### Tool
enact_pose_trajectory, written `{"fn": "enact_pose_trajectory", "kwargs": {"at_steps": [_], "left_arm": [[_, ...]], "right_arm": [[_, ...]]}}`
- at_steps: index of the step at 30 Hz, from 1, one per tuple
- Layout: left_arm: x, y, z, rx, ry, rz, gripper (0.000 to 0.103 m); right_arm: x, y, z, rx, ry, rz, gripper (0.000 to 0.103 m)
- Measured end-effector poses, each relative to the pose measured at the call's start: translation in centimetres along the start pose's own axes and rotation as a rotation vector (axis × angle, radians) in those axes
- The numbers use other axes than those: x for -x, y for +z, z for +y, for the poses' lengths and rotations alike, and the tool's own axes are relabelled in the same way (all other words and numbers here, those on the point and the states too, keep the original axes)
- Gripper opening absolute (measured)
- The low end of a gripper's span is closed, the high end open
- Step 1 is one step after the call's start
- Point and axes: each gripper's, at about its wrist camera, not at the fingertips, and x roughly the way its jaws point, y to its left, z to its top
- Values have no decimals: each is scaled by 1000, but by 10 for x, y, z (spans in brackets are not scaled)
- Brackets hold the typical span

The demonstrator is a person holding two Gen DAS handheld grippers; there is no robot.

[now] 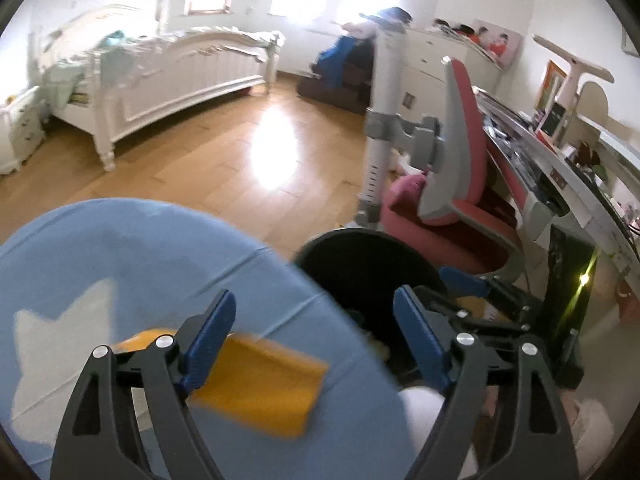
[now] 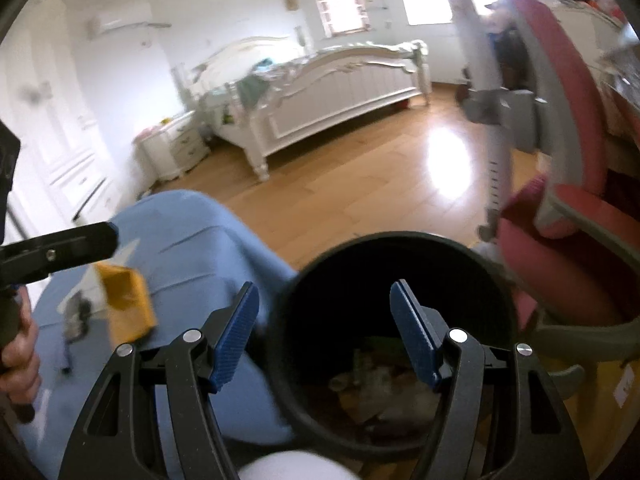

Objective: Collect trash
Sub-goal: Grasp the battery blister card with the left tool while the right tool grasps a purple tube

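Observation:
A yellow packet (image 1: 264, 388) lies on the blue star rug (image 1: 140, 264), blurred by motion. My left gripper (image 1: 316, 336) is open just above it, the packet by its left finger and not gripped. The black trash bin (image 1: 360, 268) stands right of the rug. My right gripper (image 2: 324, 332) is open and empty over the bin (image 2: 400, 248), which holds crumpled wrappers (image 2: 384, 388). In the right wrist view the packet (image 2: 128, 300) lies left on the rug (image 2: 192, 240), below the left gripper's finger (image 2: 76, 240). The right gripper (image 1: 460, 284) also shows in the left view.
A pink desk chair (image 1: 460, 184) and a desk (image 1: 560, 168) stand right of the bin. A white bed (image 1: 168, 76) and nightstand (image 2: 176, 148) are across the wooden floor (image 1: 240, 152). A small dark item (image 2: 76, 320) lies on the rug.

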Motion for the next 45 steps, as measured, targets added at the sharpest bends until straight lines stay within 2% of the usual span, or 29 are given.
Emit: {"fn": "enact_pose_trajectory", "kwargs": {"at_steps": [4,8,10,12,15,17,19,21,24,25,26,28,32,37,43,45], "left_arm": [[37,-22,47,14,84,9,83],[52,-49,83,-23,199,84,86],[51,-64,94,-63,229,128,86],[51,-72,98,-108,237,134,86],[43,-82,97,-247,284,154,86],[41,-86,98,-312,308,159,86],[46,-86,105,-312,300,149,86],[55,-81,116,-260,261,122,86],[65,-76,133,-174,211,93,86],[67,-75,140,-143,201,87,86],[69,-75,145,-122,198,85,86],[71,-77,149,-107,188,83,86],[71,-82,136,-188,173,83,86],[51,-91,114,-308,165,133,86],[23,-96,88,-399,211,187,87],[25,-96,83,-409,223,167,85]], "right_arm": [[2,2,46,77,102,26,72],[1,-3,98,168,178,61,75],[-3,-9,131,222,241,112,76],[-7,-20,164,294,298,166,76],[-11,-38,209,408,378,252,76],[-14,-48,234,474,382,273,71],[-17,-54,257,534,377,287,69],[-23,-56,274,565,383,291,67],[-42,-59,293,612,349,356,53],[-42,-59,294,625,338,351,45],[-40,-58,293,629,343,355,23],[-40,-55,290,603,348,364,16],[-28,-54,268,524,360,372,13],[2,-48,214,349,342,330,14],[23,-37,156,187,293,249,14],[25,-37,147,161,284,243,14]]}}
